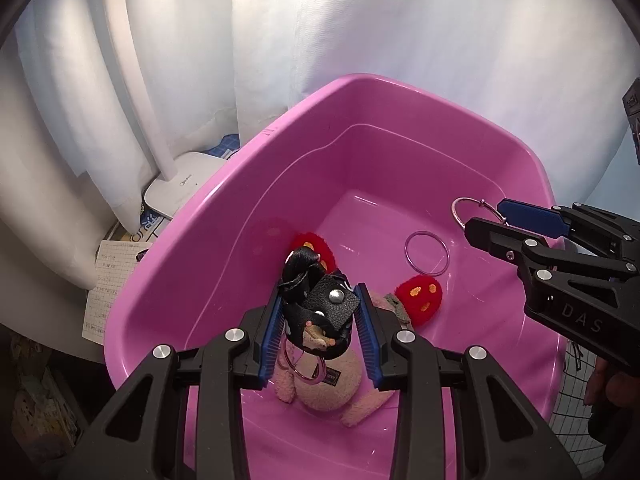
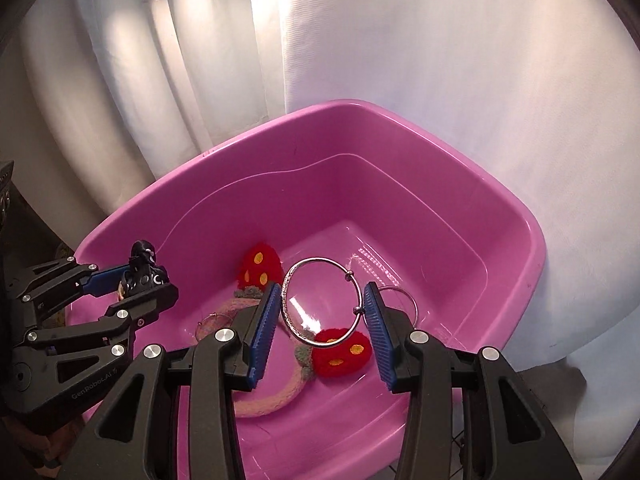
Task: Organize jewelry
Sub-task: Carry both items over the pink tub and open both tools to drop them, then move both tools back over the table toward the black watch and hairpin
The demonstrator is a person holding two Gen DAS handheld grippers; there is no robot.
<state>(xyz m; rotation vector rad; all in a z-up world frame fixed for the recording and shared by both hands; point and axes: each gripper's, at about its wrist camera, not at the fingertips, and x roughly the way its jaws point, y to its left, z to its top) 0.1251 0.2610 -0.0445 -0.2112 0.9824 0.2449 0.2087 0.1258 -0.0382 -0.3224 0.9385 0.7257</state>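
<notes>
Pink tub (image 1: 208, 216) (image 2: 400, 128): holds all the jewelry; near rim cut off by both frames.

Left gripper (image 1: 320, 320) (image 2: 132, 282): fingers clamped on a black leather charm (image 1: 320, 304) (image 2: 142, 270) with metal snaps, held over the tub's left side. A pink ring (image 1: 300, 368) hangs below it, partly hidden by the charm and the blue pads.

Right gripper (image 2: 324, 312) (image 1: 490, 220): fingers closed on a silver beaded bangle (image 2: 320, 300) (image 1: 466, 210), held over the tub's right side. In the left wrist view only an arc of the bangle shows past the fingertips.

Thin hoop (image 1: 426, 254) (image 2: 406, 300): flat on the tub floor; in the right wrist view mostly hidden behind the right finger.

Red knitted strawberries, two: one toward the left wall (image 1: 316, 246) (image 2: 260, 266), one near the centre (image 1: 420, 298) (image 2: 340, 346), joined to a fuzzy pinkish band (image 2: 276, 396) whose run is partly covered by the fingers.

Plush pink piece (image 1: 324, 392): under the left gripper, shape unclear.

Desk lamp base (image 1: 180, 184) and handwritten note (image 1: 108, 284): beside the tub; writing unreadable.

White curtain (image 2: 400, 40): behind.
</notes>
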